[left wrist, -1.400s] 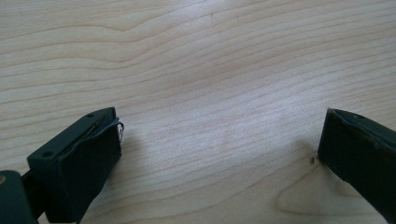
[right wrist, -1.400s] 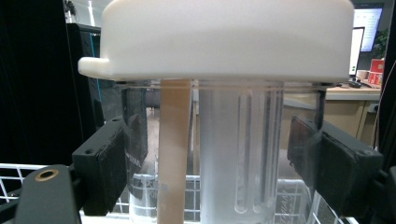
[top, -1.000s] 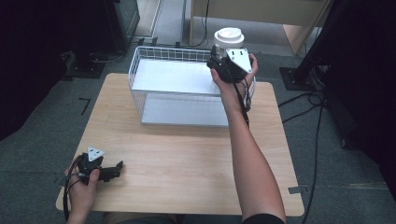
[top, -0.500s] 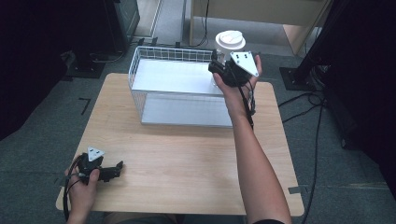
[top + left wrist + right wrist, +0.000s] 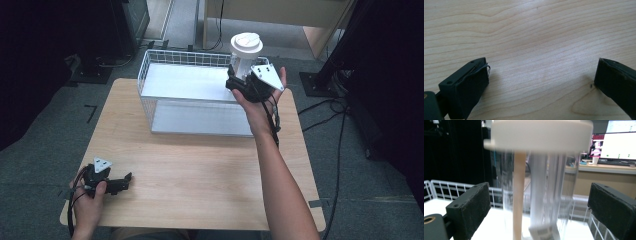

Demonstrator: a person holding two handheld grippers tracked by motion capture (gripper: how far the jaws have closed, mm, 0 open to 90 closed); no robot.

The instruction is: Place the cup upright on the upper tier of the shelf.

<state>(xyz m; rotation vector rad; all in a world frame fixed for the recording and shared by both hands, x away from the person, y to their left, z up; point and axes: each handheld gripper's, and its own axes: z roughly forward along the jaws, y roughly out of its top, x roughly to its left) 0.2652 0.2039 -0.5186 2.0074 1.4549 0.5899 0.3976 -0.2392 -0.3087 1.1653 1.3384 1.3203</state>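
**Tall container at risk of toppling in basket's far corner**

The clear container with a white lid (image 5: pixel 246 50) stood in the far right corner of the wire basket (image 5: pixel 165 107), between your right gripper (image 5: pixel 239 82)'s spread jaws, unpinched. A nudge could have tipped it against the basket's wall. Your left gripper (image 5: pixel 112 184) lay well short of the basket, jaws spread on the table (image 5: pixel 200 170).

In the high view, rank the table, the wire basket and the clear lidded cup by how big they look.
1. Table, largest.
2. Wire basket.
3. Clear lidded cup, smallest; it stands in the basket's far right corner, farthest from the camera, which may shrink it slightly.
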